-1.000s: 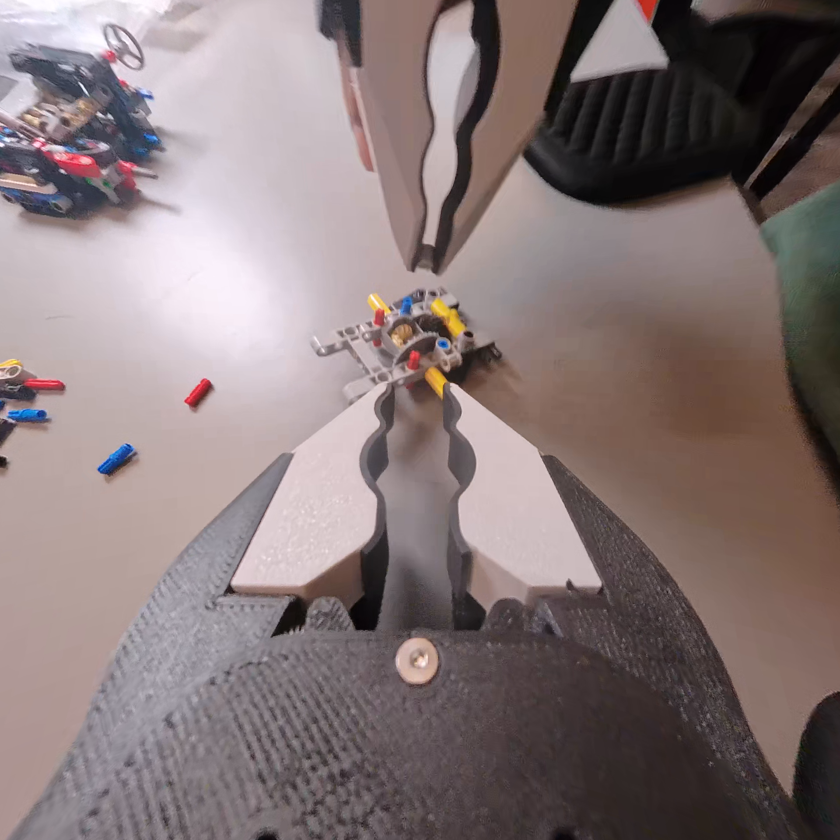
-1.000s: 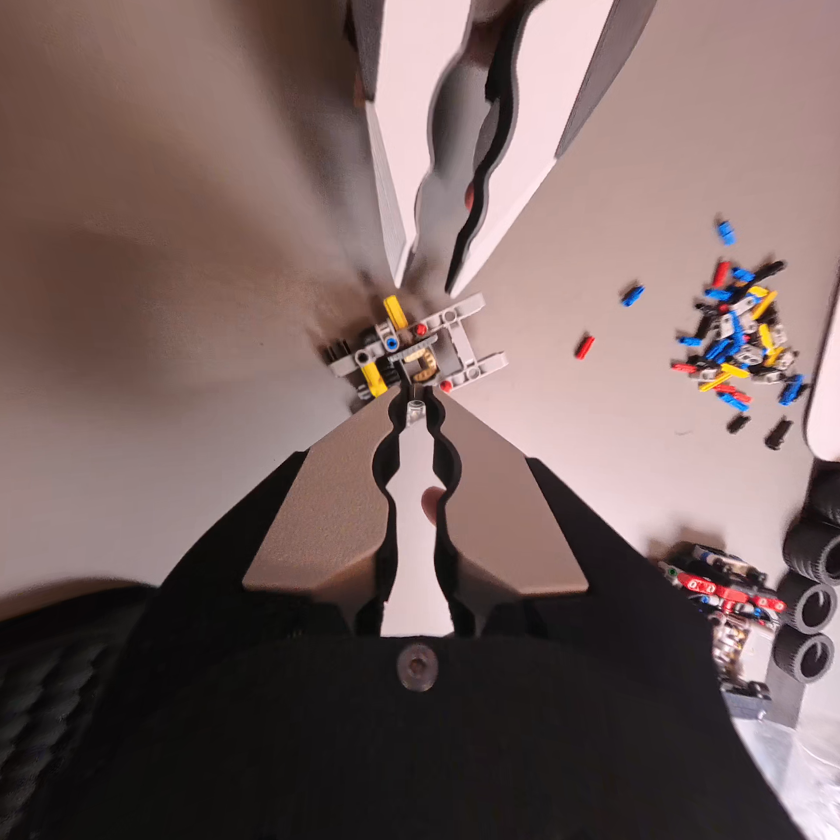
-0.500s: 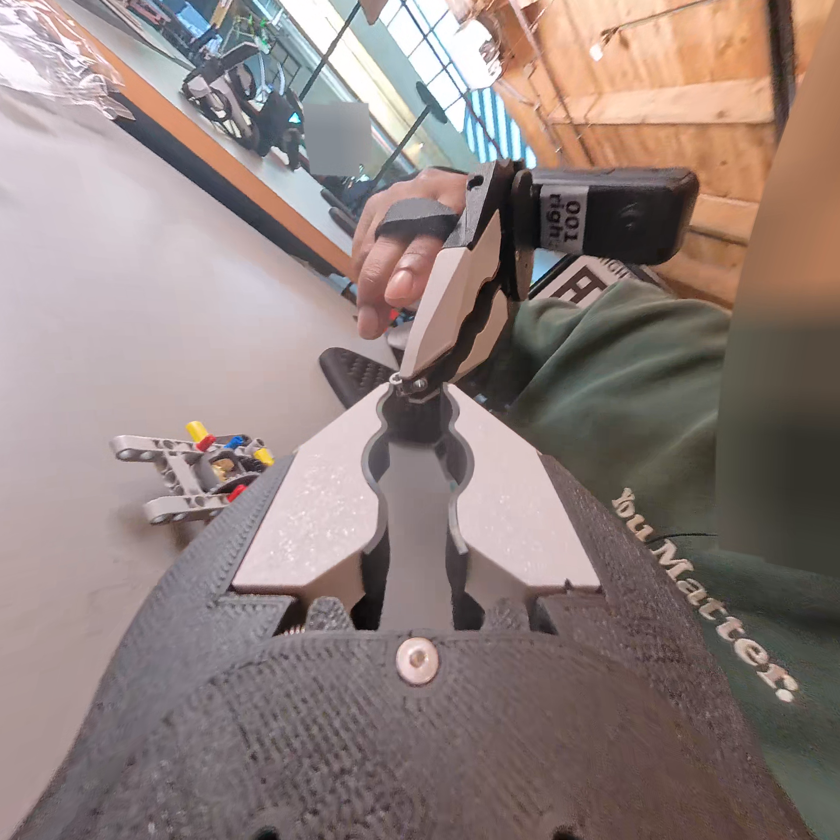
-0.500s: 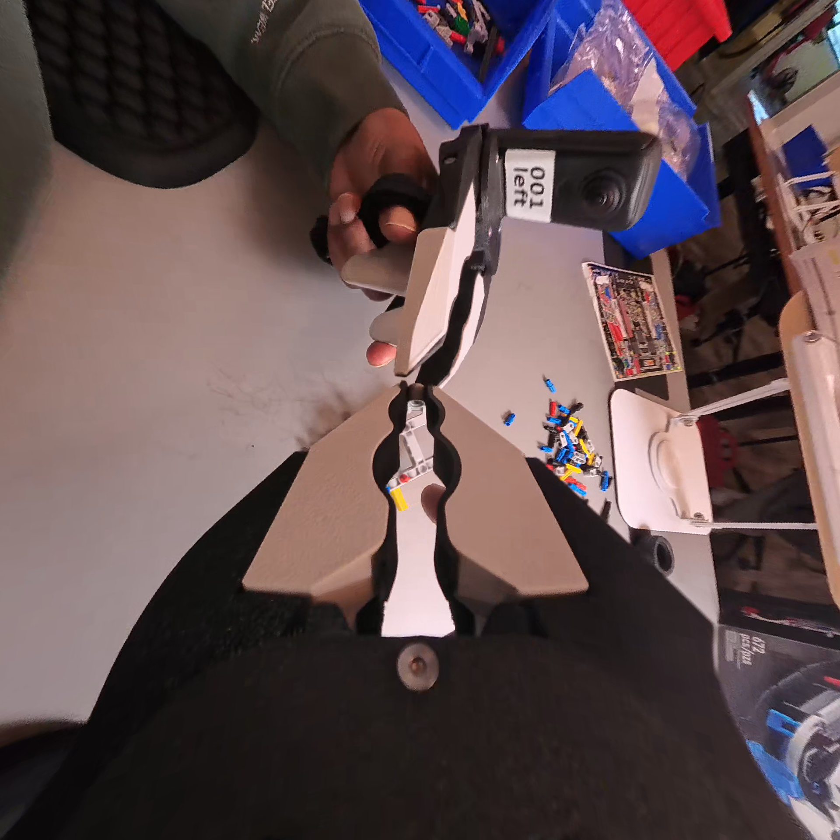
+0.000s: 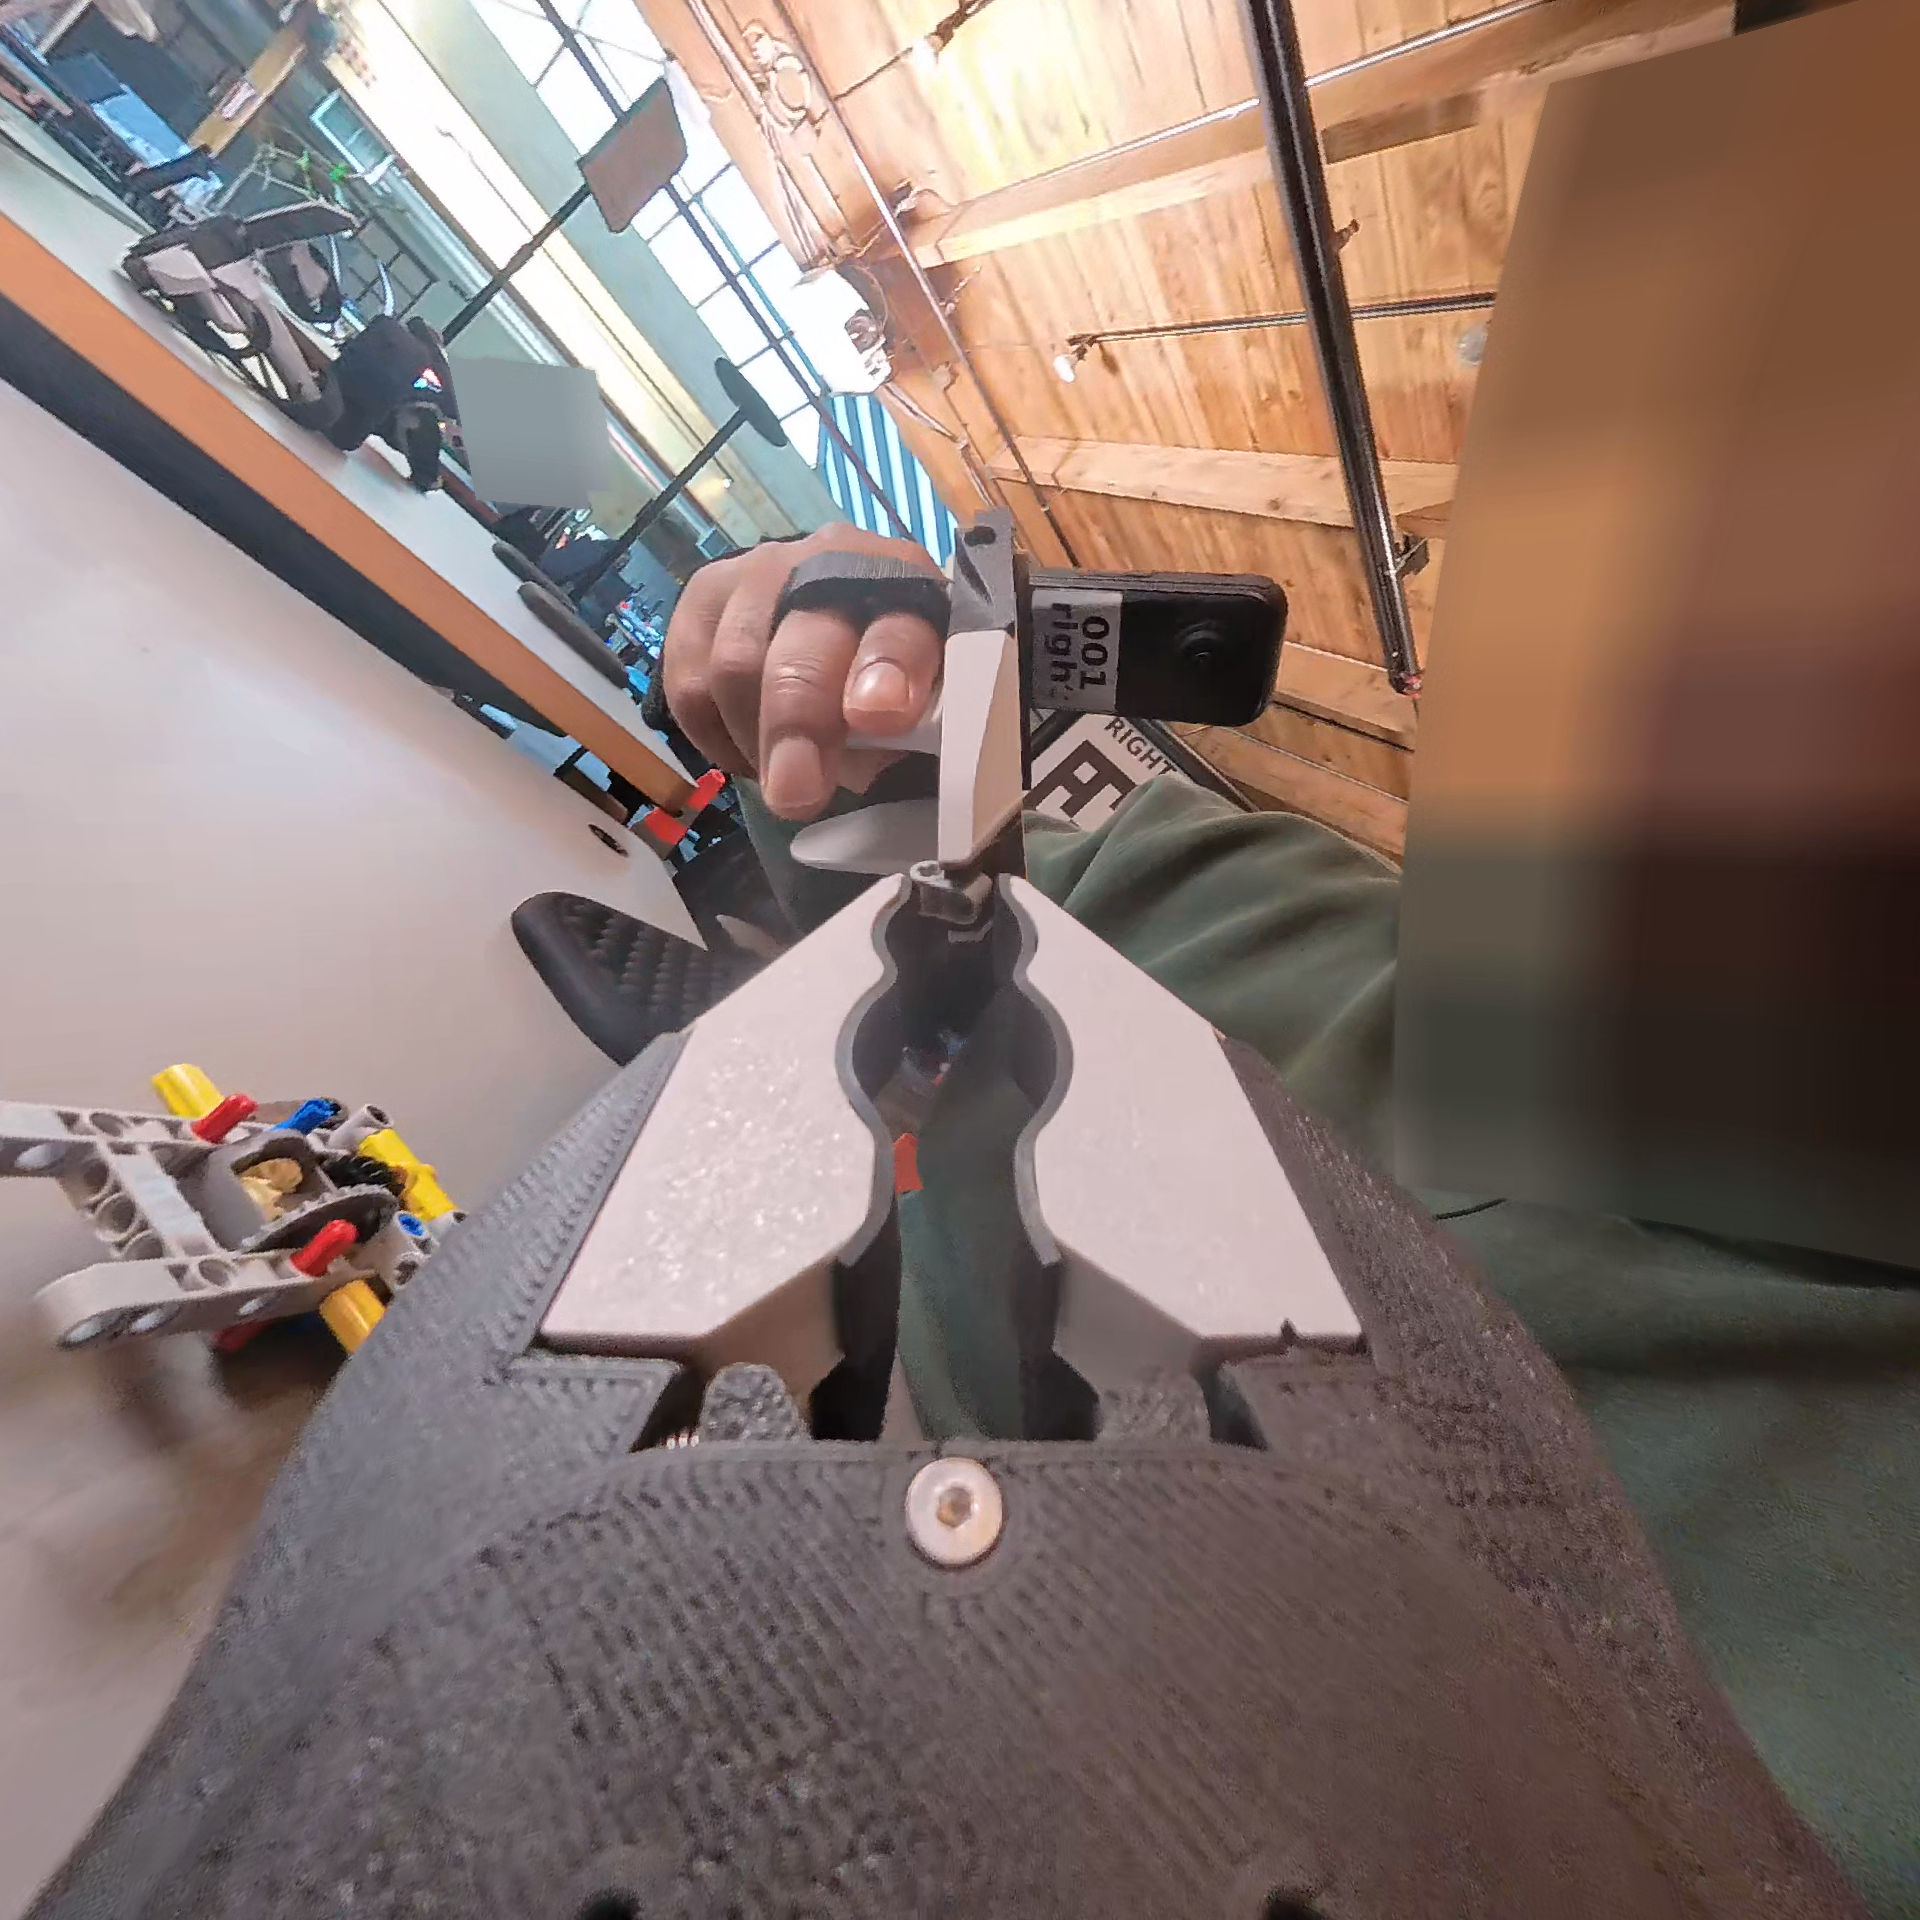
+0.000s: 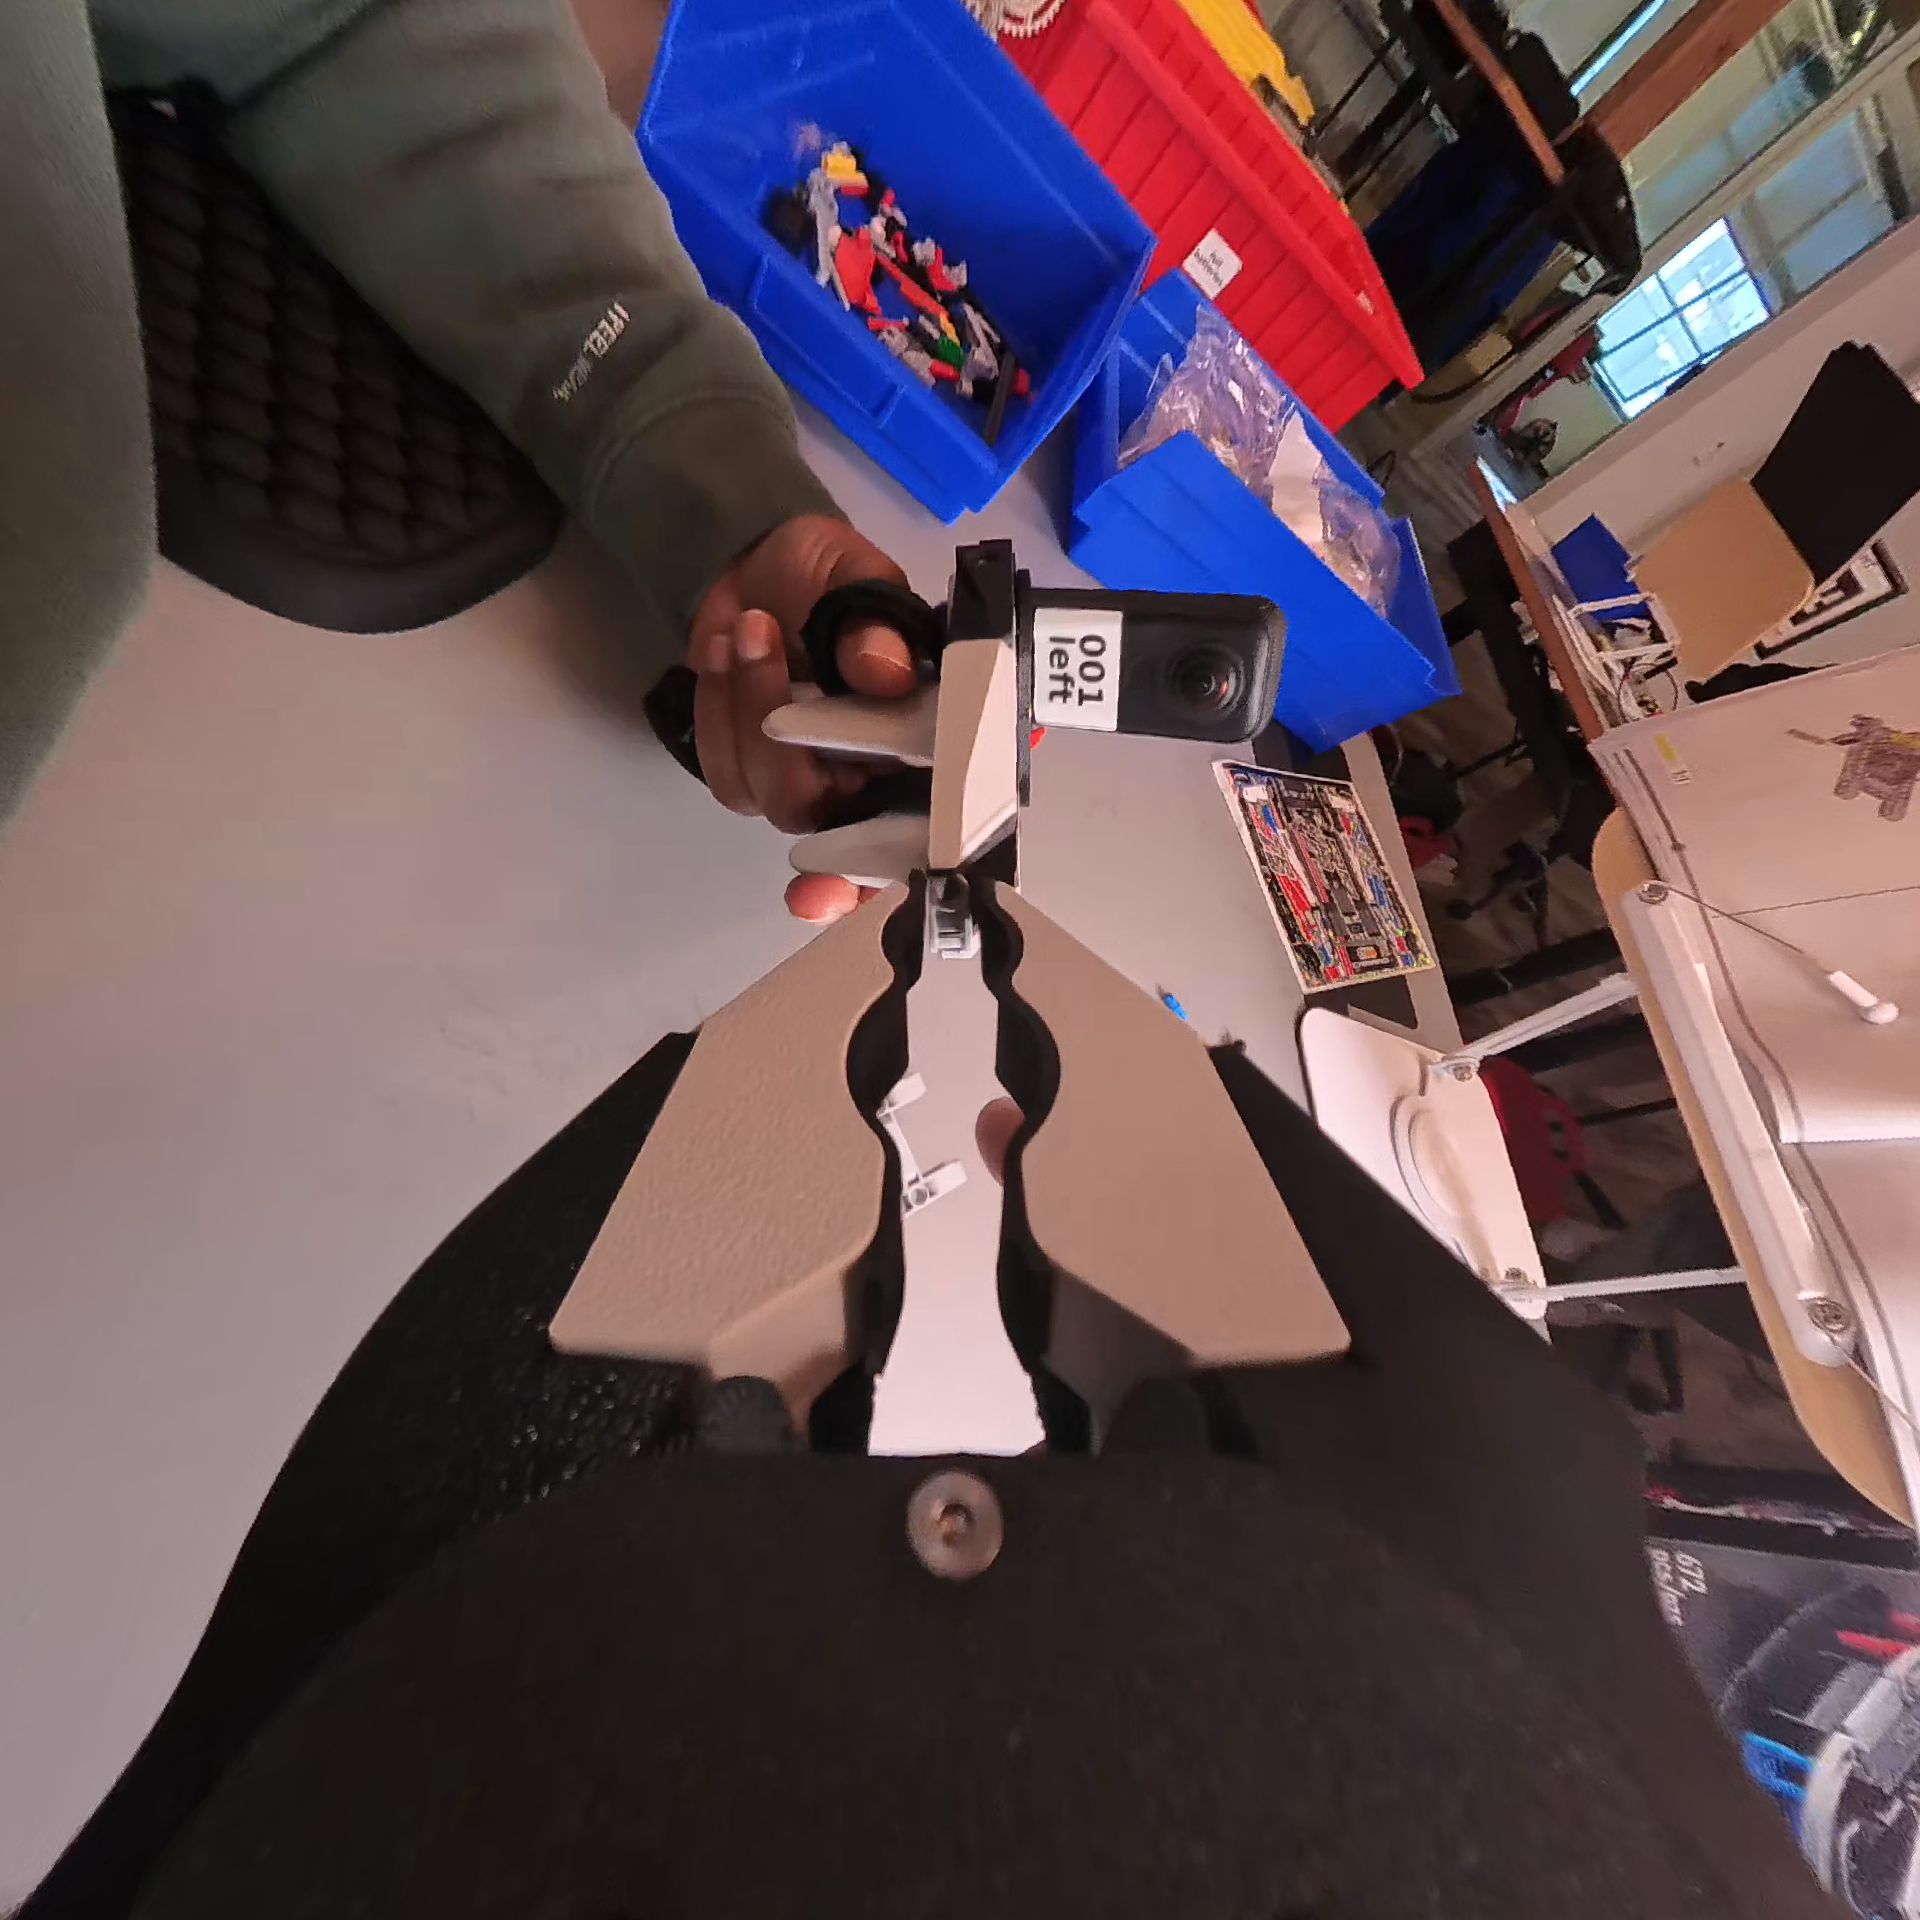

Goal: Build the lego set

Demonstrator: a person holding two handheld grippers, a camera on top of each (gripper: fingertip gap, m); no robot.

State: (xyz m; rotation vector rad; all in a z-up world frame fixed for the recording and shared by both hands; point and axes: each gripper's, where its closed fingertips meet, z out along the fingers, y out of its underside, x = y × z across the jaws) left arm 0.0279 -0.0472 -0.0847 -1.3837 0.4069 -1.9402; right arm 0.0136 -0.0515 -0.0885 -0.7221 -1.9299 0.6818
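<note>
A half-built grey lego assembly [image 5: 208, 1216] with yellow axles and red and blue pins lies on the pale table [image 5: 208, 727]. A part of it shows through the right jaws' gap [image 6: 920, 1164]. My right gripper [image 6: 954, 914] is shut on a small grey lego piece [image 6: 951, 928] and holds it up in the air. In the left wrist view the right gripper comes down from above, held by a hand. My left gripper [image 5: 954, 888] meets it tip to tip and crosswise. Its jaws stand narrowly open on either side of the piece [image 5: 940, 878].
Two blue bins [image 6: 904, 260] [image 6: 1247, 540] and a red bin [image 6: 1226, 156] stand at the table's far side, with a printed sheet [image 6: 1320, 873] and a white stand [image 6: 1392, 1122] nearby. A black chair seat [image 5: 623, 966] lies beyond the table edge. A green sleeve [image 5: 1247, 935] is close. The tips of both grippers are at nearly the same place.
Both grippers have lifted away from the assembly on the table and turned to face each other in the air. The right one still holds the grey piece. The left jaws have narrowed slightly.
</note>
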